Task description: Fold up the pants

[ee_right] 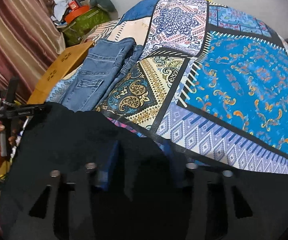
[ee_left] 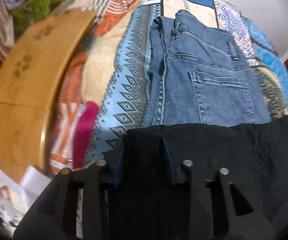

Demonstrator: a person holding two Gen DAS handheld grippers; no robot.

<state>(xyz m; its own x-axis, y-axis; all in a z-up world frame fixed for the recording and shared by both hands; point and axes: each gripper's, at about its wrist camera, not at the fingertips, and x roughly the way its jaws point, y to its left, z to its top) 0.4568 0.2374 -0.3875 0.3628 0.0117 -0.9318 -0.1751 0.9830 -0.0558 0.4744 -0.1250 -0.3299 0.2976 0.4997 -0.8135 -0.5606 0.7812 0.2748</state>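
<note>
Black pants (ee_left: pixel 224 150) hang across the bottom of both wrist views (ee_right: pixel 73 140). My left gripper (ee_left: pixel 144 160) is shut on the top edge of the black pants; blue finger pads (ee_left: pixel 119 166) show at the cloth. My right gripper (ee_right: pixel 141 160) is shut on the same black pants further along, a blue pad (ee_right: pixel 109 166) showing beside the cloth. The pants are held up above the bed. My left gripper also shows in the right wrist view (ee_right: pixel 23 111), at the pants' left end. Folded blue jeans (ee_left: pixel 204 76) lie on the bedspread beyond (ee_right: pixel 95 74).
A patchwork bedspread (ee_right: pixel 244 80) covers the bed. A wooden headboard (ee_left: pixel 27 84) runs along the left. A pink cloth (ee_left: pixel 85 132) lies by it. Green bag and clutter (ee_right: pixel 83 22) sit at the far corner by a striped curtain (ee_right: pixel 13 40).
</note>
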